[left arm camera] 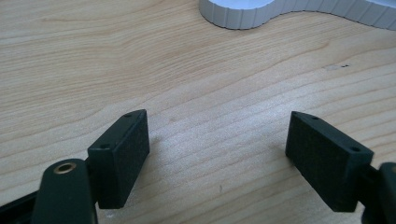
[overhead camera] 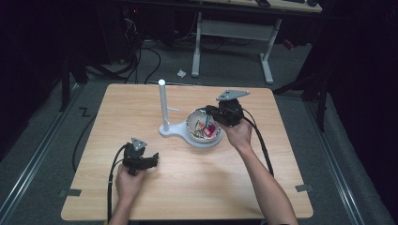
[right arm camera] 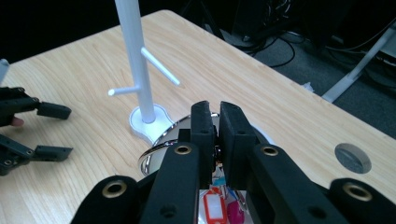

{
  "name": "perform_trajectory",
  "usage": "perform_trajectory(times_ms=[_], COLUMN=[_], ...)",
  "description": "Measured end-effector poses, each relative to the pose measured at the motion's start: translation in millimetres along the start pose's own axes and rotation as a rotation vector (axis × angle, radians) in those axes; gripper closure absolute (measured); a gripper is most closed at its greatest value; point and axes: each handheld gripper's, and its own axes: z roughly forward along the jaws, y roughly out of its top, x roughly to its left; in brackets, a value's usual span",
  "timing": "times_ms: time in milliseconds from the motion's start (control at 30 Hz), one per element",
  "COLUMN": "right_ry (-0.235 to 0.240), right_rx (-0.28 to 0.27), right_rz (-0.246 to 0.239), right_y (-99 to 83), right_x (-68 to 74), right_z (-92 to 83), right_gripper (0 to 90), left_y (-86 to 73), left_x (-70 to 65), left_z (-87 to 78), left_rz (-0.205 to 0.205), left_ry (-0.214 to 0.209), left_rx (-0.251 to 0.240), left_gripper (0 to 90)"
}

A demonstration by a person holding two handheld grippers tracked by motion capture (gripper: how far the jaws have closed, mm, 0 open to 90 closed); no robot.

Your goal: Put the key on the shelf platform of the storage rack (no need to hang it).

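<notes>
A white stand with a tall pole and two side pegs rises mid-table; its base also holds a shiny metal bowl. Inside the bowl lie several keys with coloured tags, red and pink among them. My right gripper hangs over the bowl's far right rim, pointing down into it. In the right gripper view its jaws stand together with only a thin slit, and I see nothing clearly pinched. My left gripper rests low on the bare wood, open and empty; it shows again as the left gripper.
The stand's white ribbed base lies just ahead of the left jaws. A round grommet sits in the tabletop near the right edge. Beyond the table's far edge are cables and a white desk frame on the floor.
</notes>
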Motion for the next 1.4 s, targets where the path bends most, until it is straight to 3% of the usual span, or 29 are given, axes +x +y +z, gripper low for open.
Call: perform_trajectory(times_ms=[667,733,967,1167,1400], right_ry=[0.002,0.012,-0.009,0.003,0.005], right_rx=[0.081,0.075,0.109,0.161,0.169], right_rz=[0.005,0.022,0.000,0.035,0.045], right_y=[-37.2,-40.1,-48.4,-67.9,-68.6], right_x=[-3.0,-4.7,-4.0,-8.2,-6.4], right_z=[19.1,17.5,15.9,29.8,35.4], right_gripper=[84.9,84.9,84.8,84.7,84.1], left_y=[-0.2,-0.2,-0.2,-0.3,-0.3], left_x=[-0.3,-0.2,-0.3,-0.4,-0.5], left_z=[0.0,0.0,0.0,0.0,0.0], left_rz=[-0.003,-0.003,-0.003,-0.005,-0.006], left_ry=[0.001,0.001,0.001,0.002,0.002], left_rx=[0.000,0.000,0.000,-0.001,0.000], left_gripper=[22.0,22.0,22.0,22.0,22.0])
